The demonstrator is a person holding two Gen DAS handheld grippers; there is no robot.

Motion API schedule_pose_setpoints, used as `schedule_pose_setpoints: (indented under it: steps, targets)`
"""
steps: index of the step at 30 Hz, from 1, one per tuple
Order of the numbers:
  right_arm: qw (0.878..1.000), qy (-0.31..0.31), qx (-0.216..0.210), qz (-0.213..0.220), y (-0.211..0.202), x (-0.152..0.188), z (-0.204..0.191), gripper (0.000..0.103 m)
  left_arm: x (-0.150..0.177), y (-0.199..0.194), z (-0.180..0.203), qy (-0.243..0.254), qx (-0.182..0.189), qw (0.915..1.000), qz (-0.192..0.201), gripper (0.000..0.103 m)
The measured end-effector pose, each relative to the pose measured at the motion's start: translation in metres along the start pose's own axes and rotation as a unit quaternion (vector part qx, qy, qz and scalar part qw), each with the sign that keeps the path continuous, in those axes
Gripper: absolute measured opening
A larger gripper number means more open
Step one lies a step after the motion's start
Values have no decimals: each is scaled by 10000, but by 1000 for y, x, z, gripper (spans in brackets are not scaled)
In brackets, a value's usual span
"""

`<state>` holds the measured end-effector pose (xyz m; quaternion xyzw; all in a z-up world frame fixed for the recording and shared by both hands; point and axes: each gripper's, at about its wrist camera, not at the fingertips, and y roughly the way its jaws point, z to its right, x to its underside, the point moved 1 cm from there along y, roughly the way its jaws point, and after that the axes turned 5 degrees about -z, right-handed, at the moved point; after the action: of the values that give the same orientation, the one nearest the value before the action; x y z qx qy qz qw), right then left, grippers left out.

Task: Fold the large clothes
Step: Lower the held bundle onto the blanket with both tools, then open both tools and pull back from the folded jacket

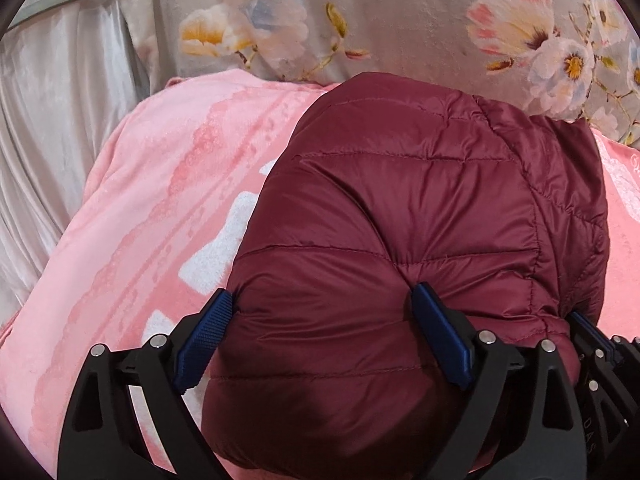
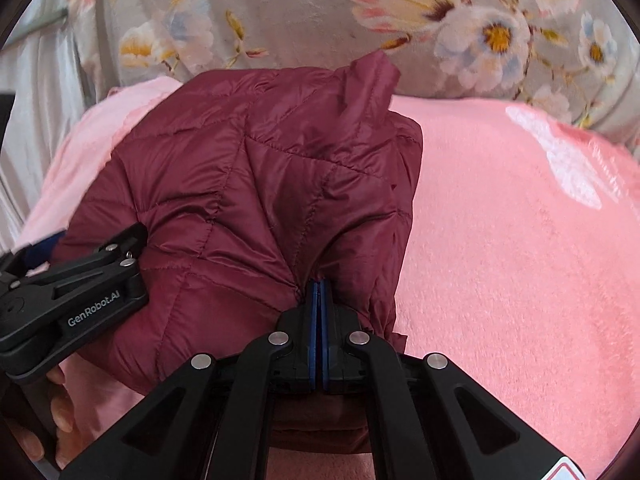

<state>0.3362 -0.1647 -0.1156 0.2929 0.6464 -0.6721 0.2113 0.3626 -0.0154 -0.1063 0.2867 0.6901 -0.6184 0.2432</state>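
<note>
A maroon quilted puffer jacket (image 1: pixel 400 208) lies folded into a thick bundle on a pink blanket (image 1: pixel 160 184). My left gripper (image 1: pixel 322 304) is open, its blue pads spread wide around the bundle's near edge, pressing into the fabric. My right gripper (image 2: pixel 319 292) is shut on the jacket (image 2: pixel 248 184) at its near right edge, blue pads pinched together with fabric puckered between them. The right gripper also shows at the lower right of the left wrist view (image 1: pixel 592 336). The left gripper body shows at the left of the right wrist view (image 2: pixel 80 292).
The pink blanket (image 2: pixel 520 260) covers a bed. A grey floral cover (image 1: pixel 400 20) lies behind the jacket. A pale satin curtain (image 1: pixel 52 128) hangs at the left. A hand (image 2: pixel 56 408) shows at the lower left.
</note>
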Motion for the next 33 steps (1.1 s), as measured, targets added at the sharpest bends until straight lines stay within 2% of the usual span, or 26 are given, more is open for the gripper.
schedule_pose_setpoints:
  steps: [3, 10, 23, 33]
  targets:
    - [10000, -47, 59, 12, 1, 1, -2, 0, 5, 1, 3, 59, -89, 9998, 152, 90]
    - [10000, -11, 3, 28, -1, 1, 3, 0, 6, 3, 1, -4, 19, 9999, 136, 90]
    - [9998, 89, -158, 22, -1, 1, 7, 0, 7, 4, 4, 86, -120, 9998, 147, 90]
    - [9999, 54, -101, 24, -1, 2, 6, 0, 7, 3, 4, 104, -157, 9997, 157, 90]
